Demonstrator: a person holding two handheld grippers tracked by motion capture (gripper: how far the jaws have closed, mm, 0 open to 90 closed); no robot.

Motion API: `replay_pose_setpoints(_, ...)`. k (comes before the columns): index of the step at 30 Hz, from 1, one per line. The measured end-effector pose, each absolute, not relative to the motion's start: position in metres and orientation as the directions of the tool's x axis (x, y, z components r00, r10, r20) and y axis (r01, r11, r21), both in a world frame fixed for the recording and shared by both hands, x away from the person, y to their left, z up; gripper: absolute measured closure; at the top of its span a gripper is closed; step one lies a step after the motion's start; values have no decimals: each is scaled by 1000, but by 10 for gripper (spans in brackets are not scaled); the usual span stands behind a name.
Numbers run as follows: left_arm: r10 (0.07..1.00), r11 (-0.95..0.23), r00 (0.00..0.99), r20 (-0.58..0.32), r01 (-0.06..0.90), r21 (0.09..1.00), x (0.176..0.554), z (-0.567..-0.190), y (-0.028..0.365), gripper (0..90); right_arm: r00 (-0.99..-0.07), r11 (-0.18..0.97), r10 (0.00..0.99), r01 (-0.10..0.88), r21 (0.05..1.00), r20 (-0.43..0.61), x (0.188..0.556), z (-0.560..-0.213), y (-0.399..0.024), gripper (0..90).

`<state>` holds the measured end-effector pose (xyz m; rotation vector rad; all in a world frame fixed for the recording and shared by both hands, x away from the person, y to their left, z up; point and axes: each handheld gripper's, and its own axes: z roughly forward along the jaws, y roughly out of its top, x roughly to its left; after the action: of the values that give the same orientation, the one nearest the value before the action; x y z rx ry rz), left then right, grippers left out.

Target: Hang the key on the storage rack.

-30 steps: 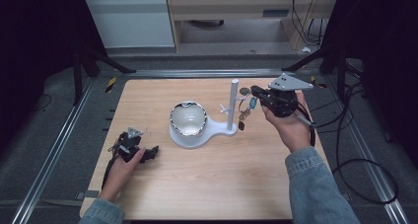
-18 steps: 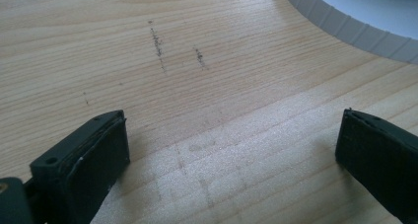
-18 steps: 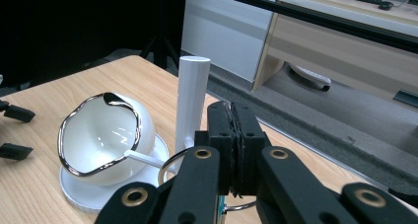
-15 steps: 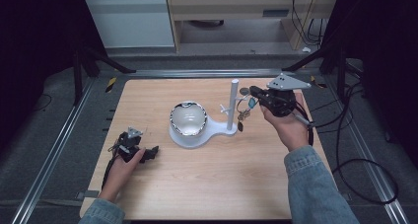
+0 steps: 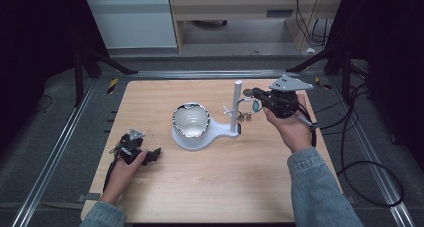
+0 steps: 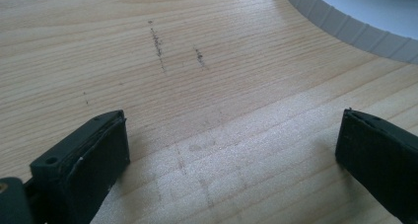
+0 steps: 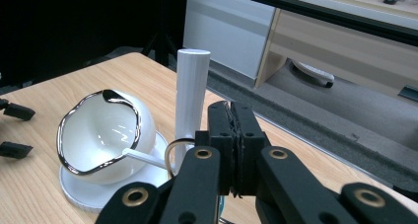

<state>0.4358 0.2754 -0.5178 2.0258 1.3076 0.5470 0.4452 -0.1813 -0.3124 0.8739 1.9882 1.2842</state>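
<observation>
Fingers pinched tight on our right gripper [image 5: 256, 94], pinching something thin we can't quite identify, right beside the upright white post [image 5: 236, 107] where small trinkets hang. Our left gripper [image 5: 150, 154] rests wide open, well away.

Blue denim sleeves are worn on both forearms, seen at the bottom of the high view, the right sleeve [image 5: 320, 187] broad at lower right, the left sleeve [image 5: 102, 217] just a cuff at lower left. The right gripper [image 5: 261, 98] is black and topped by a grey three-cornered plate (with small dark holes), and a black cable is trailed from it. Brass-coloured rivets are seen on its black arms in the right gripper view. The left gripper [image 5: 156, 154] is black, with thick rectangular pads [image 6: 93, 160].
</observation>
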Motion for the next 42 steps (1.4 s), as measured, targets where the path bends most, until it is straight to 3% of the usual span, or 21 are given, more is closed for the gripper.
replay_pose_setpoints(42, 911, -285, 413, -5, 636, 717, 436, -518, 275, 0, -590, 255, 806, 270, 928, -50, 461, -327, -187, 886)
